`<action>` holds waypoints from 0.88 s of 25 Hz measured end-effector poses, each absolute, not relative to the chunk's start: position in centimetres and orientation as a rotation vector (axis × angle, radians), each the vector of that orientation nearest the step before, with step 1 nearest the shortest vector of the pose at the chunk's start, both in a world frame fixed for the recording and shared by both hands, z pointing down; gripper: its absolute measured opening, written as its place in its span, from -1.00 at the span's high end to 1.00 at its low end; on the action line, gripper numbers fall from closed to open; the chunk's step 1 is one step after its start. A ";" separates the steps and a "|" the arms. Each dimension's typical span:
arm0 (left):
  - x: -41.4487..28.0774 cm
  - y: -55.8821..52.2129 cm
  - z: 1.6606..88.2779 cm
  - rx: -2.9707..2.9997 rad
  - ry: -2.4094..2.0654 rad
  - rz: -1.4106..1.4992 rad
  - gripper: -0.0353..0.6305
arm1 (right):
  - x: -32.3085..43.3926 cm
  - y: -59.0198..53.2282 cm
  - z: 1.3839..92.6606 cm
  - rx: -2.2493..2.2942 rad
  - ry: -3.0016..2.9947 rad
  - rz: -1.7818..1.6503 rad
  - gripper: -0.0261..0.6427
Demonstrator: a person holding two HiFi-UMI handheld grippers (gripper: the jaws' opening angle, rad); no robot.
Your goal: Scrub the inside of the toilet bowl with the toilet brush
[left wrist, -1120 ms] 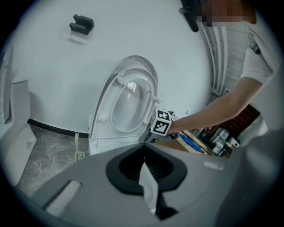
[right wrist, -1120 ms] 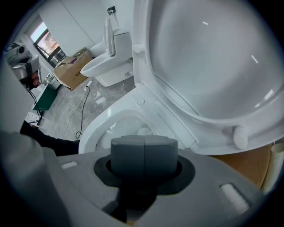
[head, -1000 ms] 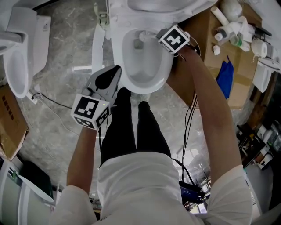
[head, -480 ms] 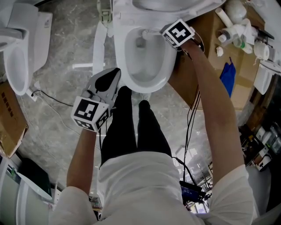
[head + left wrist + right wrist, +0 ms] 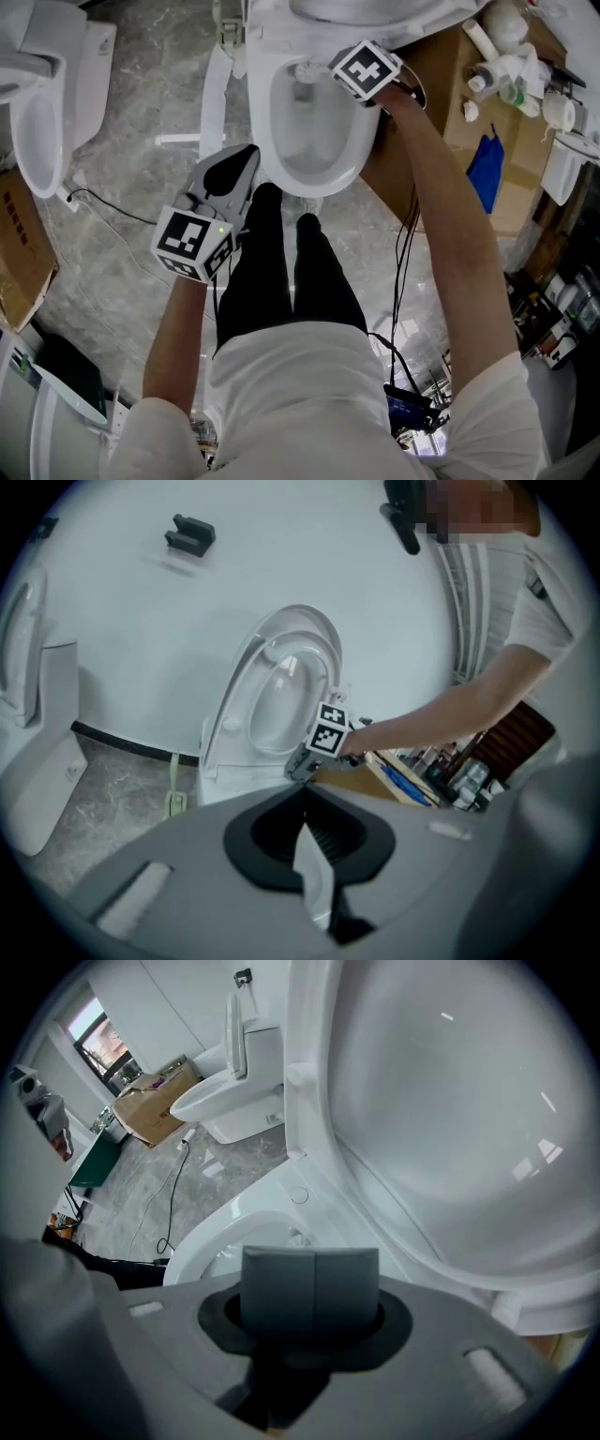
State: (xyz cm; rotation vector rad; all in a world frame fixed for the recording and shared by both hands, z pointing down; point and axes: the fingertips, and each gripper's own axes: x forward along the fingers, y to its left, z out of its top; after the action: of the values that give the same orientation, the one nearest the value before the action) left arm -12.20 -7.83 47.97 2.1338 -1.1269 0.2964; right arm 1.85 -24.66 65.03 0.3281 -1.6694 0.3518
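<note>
Grey marbled floor (image 5: 131,103) lies under everything. Your right claw (image 5: 312,1288) hangs over the right rim of the toilet bowl (image 5: 314,141). Its two pads are pressed flat together with nothing showing between them. The raised lid (image 5: 450,1101) stands close ahead of it and to its right, blocking most of its outlook.

Your legs (image 5: 281,272) stand against the bowl's front, between the two claws. Your left claw (image 5: 242,159) hovers outside the bowl at its front left, jaws a little apart and empty. A second toilet (image 5: 42,122) stands well to its left.

A brown cardboard box (image 5: 441,112) sits just right of the right claw, with white fittings (image 5: 502,61) and a blue scrap (image 5: 485,169) beyond it. A carton (image 5: 23,253) far left of the left claw carries red print, too small to read. A black cable (image 5: 108,217) trails across the floor left of that claw.

A small grey lump (image 5: 300,91) lies inside the bowl just left of the right claw. You cannot tell whether it is the brush's head. The marker cubes (image 5: 192,242) show only black-and-white squares, no words.
</note>
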 end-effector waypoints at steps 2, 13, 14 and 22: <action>-12.3 -7.6 47.9 2.132 -1.133 0.293 0.92 | 1.3 -24.5 65.0 0.333 -1.681 0.343 0.48; -12.2 -6.6 47.7 2.123 -1.158 0.290 0.92 | -2.6 -22.0 64.5 0.289 -1.757 0.292 0.48; -12.2 -6.5 47.6 2.122 -1.159 0.289 0.92 | -2.9 -21.8 64.4 0.278 -1.763 0.287 0.48; -11.5 -6.2 47.3 2.121 -1.172 0.291 0.92 | -3.5 -19.6 64.5 0.278 -1.775 0.272 0.48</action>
State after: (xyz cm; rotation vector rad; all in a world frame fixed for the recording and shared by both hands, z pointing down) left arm -11.47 -6.18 47.31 2.1211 -1.1716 0.2906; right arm -3.48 -19.61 64.46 0.2784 -1.7751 0.2715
